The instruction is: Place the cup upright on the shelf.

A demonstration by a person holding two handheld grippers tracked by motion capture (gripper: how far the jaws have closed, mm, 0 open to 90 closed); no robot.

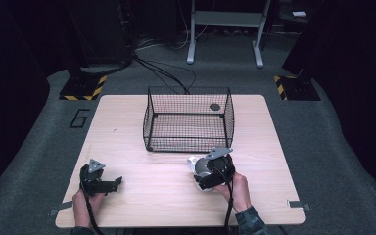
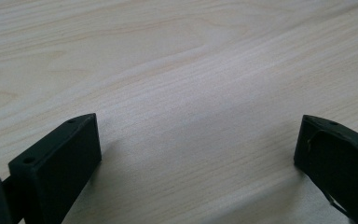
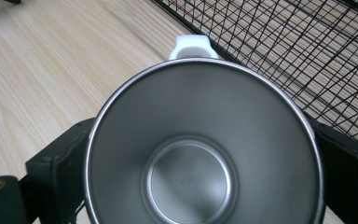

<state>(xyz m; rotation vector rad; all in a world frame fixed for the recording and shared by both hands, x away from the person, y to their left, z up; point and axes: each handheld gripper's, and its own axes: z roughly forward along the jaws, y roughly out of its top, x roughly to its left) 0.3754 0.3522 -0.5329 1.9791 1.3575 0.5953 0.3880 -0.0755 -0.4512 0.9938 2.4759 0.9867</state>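
Pale wood grain, fine and streaky, all over the table [image 1: 127, 127]. Nearest, toward the front edge and well left of the wire basket [image 1: 188, 120]: left gripper [image 1: 115, 183], black and blocky, grey three-cornered plate on top, held in the left hand [image 1: 83, 203]; jaws set wide apart over bare wood, nothing between them, seen plainly in the left gripper view. Further right, just in front of the basket's near wall: right gripper [image 1: 200, 169] in the right hand [image 1: 237, 191], jaws clamped on either side of a metal cup [image 3: 203, 149]. Round, brushed steel inside, flat circular bottom, thin bright rim, white outer shell with a white handle [image 3: 191, 46] pointing toward the basket. Cup mouth facing the right gripper's camera. Beyond that, black mesh of the basket, rectangular, open-topped, walls flaring outward, seemingly empty, standing near the table's far edge. A small dark round spot [image 1: 215, 106] visible through its far right wall. Farthest off, grey carpet floor [image 1: 39, 122] around the table.
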